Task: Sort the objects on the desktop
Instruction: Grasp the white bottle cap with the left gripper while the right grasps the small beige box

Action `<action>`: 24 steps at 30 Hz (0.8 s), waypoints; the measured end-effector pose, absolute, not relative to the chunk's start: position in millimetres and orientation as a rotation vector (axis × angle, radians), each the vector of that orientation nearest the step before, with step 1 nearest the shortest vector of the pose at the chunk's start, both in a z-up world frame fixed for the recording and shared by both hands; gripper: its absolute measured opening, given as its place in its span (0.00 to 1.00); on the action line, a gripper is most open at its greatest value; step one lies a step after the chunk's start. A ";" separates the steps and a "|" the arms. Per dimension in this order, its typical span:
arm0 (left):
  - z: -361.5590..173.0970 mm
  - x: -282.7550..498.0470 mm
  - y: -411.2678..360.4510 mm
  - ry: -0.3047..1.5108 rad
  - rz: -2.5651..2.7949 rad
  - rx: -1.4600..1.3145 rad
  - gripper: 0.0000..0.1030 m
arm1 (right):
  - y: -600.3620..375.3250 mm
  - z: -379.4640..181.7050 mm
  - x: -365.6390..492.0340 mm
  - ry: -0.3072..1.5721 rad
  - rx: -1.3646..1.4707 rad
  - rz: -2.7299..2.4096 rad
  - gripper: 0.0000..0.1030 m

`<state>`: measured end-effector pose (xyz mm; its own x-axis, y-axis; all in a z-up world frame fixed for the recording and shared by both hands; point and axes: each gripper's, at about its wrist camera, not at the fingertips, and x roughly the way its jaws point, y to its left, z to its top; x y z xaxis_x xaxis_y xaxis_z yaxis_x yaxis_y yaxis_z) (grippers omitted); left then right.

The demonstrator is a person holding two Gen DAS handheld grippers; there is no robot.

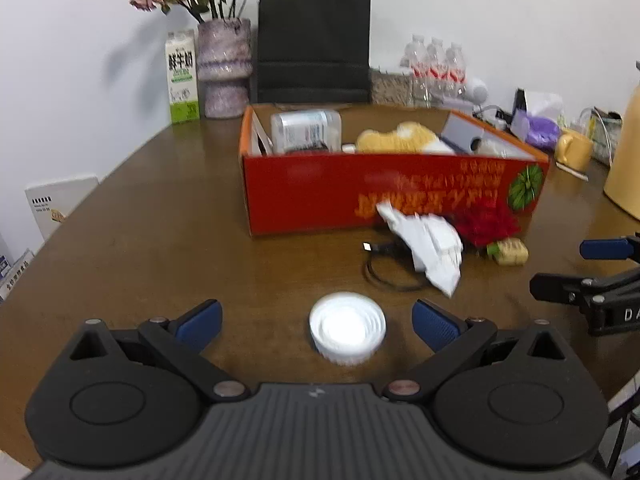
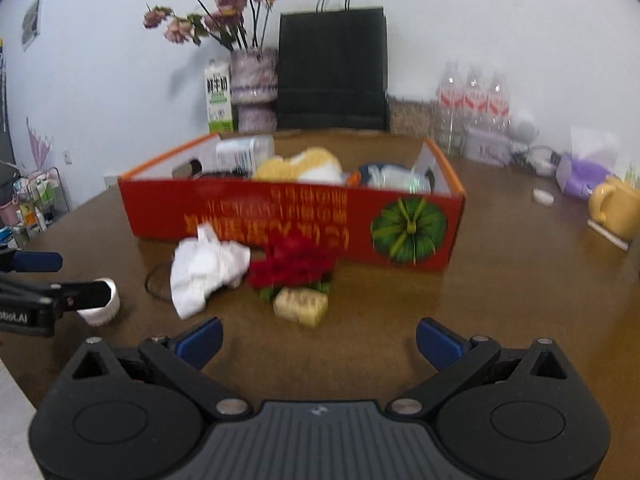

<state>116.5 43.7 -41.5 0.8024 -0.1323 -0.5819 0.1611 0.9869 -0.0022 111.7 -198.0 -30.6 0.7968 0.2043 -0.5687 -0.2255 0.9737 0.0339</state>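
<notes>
A red cardboard box stands on the brown table and holds a plastic jar, a yellow plush toy and other items. In front of it lie a crumpled white tissue, a red artificial flower, a tan wrapped block and a black cable. A white ribbed lid sits between the fingers of my open left gripper. My right gripper is open and empty, just short of the tan block.
At the back stand a vase of flowers, a milk carton, a black paper bag and water bottles. A yellow mug, a purple tissue pack and a tan jug are at right.
</notes>
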 end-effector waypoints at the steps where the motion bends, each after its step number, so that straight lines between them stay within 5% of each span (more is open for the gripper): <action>1: -44.1 115.7 43.0 0.627 -0.160 0.049 1.00 | -198.2 -33.4 111.4 0.616 -0.035 0.228 1.00; 10: -49.1 119.6 42.9 0.650 -0.153 0.065 0.96 | -195.5 -43.7 115.1 0.668 -0.051 0.212 1.00; 13: -48.7 119.3 43.0 0.643 -0.160 0.063 0.84 | -195.0 -43.4 117.2 0.670 -0.052 0.215 1.00; 18: -45.3 120.5 43.4 0.629 -0.184 0.057 0.43 | -193.6 -42.7 122.3 0.677 -0.047 0.205 1.00; 24: -44.5 127.9 42.5 0.630 -0.193 0.044 0.40 | -187.1 -42.1 133.3 0.679 -0.036 0.216 0.98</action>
<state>127.9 42.5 -44.5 0.7909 -0.1663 -0.5889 0.1931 0.9810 -0.0178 133.3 -187.1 -42.1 0.7568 0.1863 -0.6265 -0.2100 0.9770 0.0369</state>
